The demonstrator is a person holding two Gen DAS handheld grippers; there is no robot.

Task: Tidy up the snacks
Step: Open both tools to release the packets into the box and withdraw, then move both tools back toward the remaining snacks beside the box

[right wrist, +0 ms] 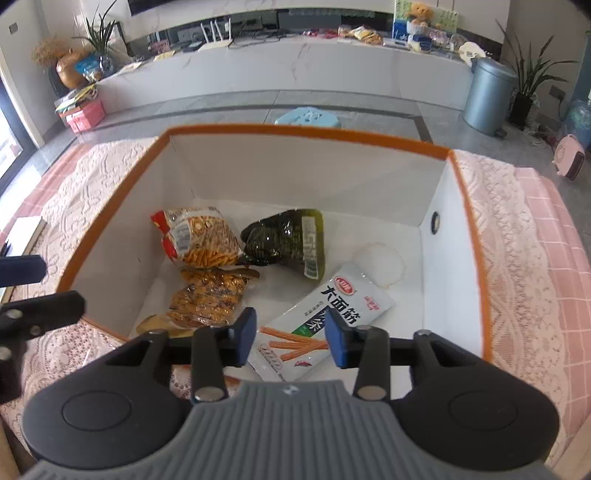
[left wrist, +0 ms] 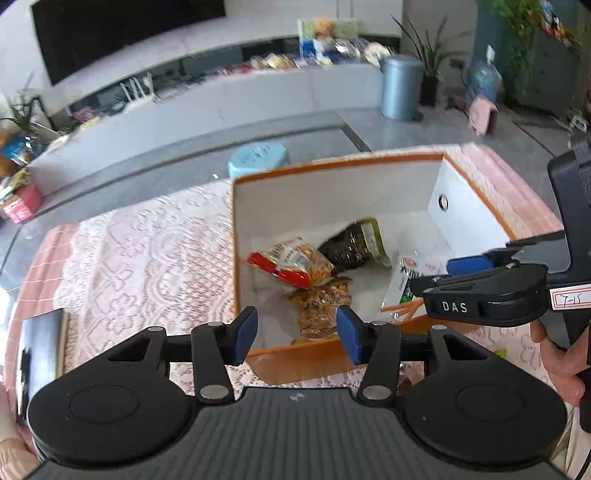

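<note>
An orange-rimmed white box (left wrist: 332, 166) (right wrist: 295, 131) stands on the lace-covered table. Inside lie a red-and-orange snack bag (left wrist: 291, 262) (right wrist: 199, 240), a dark green pack (left wrist: 354, 243) (right wrist: 288, 240), a brown snack pack (left wrist: 319, 306) (right wrist: 207, 295) and a white pack with orange sticks (left wrist: 402, 284) (right wrist: 325, 314). My left gripper (left wrist: 297, 334) is open and empty above the box's near wall. My right gripper (right wrist: 291, 338) (left wrist: 458, 273) is open and empty, just above the white pack.
A pale round disc (right wrist: 380, 262) lies on the box floor at the right. A dark flat object (left wrist: 40, 343) lies on the table's left edge. Beyond the table are a blue stool (right wrist: 308, 116), a grey bin (right wrist: 487, 96) and a long counter with snacks (right wrist: 362, 35).
</note>
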